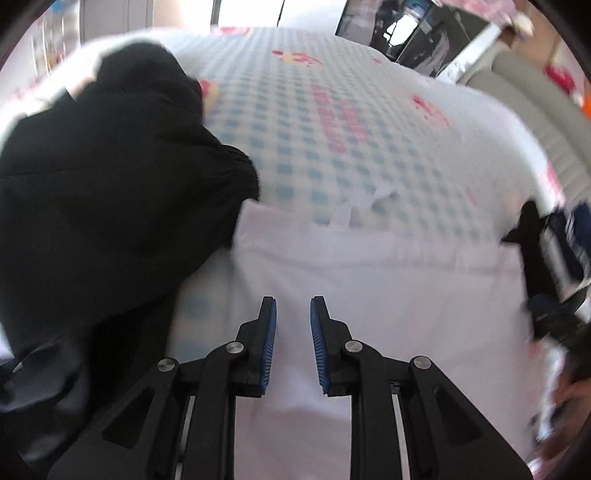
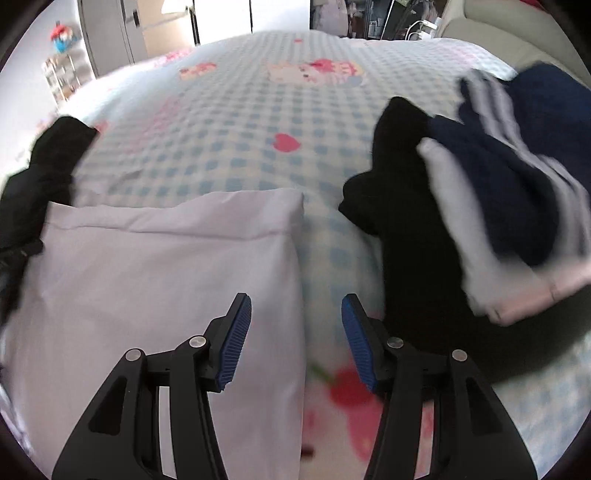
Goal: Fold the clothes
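Note:
A folded white garment (image 1: 369, 295) (image 2: 147, 277) lies flat on the bed's blue-checked cover (image 1: 332, 129) (image 2: 240, 129). My left gripper (image 1: 293, 301) hovers over the white cloth, its blue pads a narrow gap apart with nothing between them. My right gripper (image 2: 296, 297) stands open wide, straddling the garment's right edge: one finger is over the cloth, the other over the cover. Neither holds any cloth. A crumpled black garment (image 1: 110, 184) (image 2: 44, 166) lies against the white one's left side.
To the right lies another black garment (image 2: 406, 221) with a navy and white striped piece (image 2: 517, 166) on top. A beige sofa (image 2: 498, 22) stands at the back right. A cabinet (image 2: 110, 29) is at the back left.

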`<act>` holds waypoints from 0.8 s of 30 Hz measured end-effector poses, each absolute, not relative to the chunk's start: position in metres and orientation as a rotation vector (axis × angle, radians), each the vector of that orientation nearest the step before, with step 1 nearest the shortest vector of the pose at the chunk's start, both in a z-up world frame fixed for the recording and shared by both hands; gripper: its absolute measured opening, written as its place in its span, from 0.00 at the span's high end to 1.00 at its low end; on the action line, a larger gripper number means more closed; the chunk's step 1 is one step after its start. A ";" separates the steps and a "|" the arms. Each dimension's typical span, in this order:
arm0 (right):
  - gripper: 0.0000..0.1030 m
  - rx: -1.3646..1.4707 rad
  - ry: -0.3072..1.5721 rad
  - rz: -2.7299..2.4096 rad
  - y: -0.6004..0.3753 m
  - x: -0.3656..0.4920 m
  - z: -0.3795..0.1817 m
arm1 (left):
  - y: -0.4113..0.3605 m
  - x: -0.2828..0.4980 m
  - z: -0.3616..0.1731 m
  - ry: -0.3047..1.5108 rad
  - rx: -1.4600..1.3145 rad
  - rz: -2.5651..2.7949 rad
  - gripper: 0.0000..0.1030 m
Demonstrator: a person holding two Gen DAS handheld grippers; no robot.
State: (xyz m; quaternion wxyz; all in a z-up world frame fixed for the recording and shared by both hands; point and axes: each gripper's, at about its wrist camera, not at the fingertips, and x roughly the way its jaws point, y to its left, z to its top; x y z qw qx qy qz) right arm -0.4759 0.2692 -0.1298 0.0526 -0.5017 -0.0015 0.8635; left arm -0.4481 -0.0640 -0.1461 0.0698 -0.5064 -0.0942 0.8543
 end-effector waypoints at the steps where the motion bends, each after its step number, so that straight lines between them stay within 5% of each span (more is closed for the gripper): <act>1: 0.50 -1.534 -0.003 2.615 0.268 -0.481 -0.133 | -0.064 -0.459 -0.153 -0.251 -1.537 2.575 0.79; 6: 0.49 -1.495 0.011 2.636 0.271 -0.479 -0.125 | -0.083 -0.493 -0.178 -0.088 -1.739 2.639 0.92; 12: 0.51 -1.481 0.006 2.576 0.291 -0.483 -0.123 | -0.098 -0.485 -0.172 -0.004 -1.755 2.708 0.91; 20: 0.51 -1.474 0.100 2.651 0.289 -0.496 -0.130 | -0.042 -0.459 -0.143 0.121 -1.438 2.733 0.91; 24: 0.51 -1.469 0.015 2.681 0.279 -0.501 -0.134 | -0.032 -0.482 -0.178 0.176 -1.626 2.603 0.91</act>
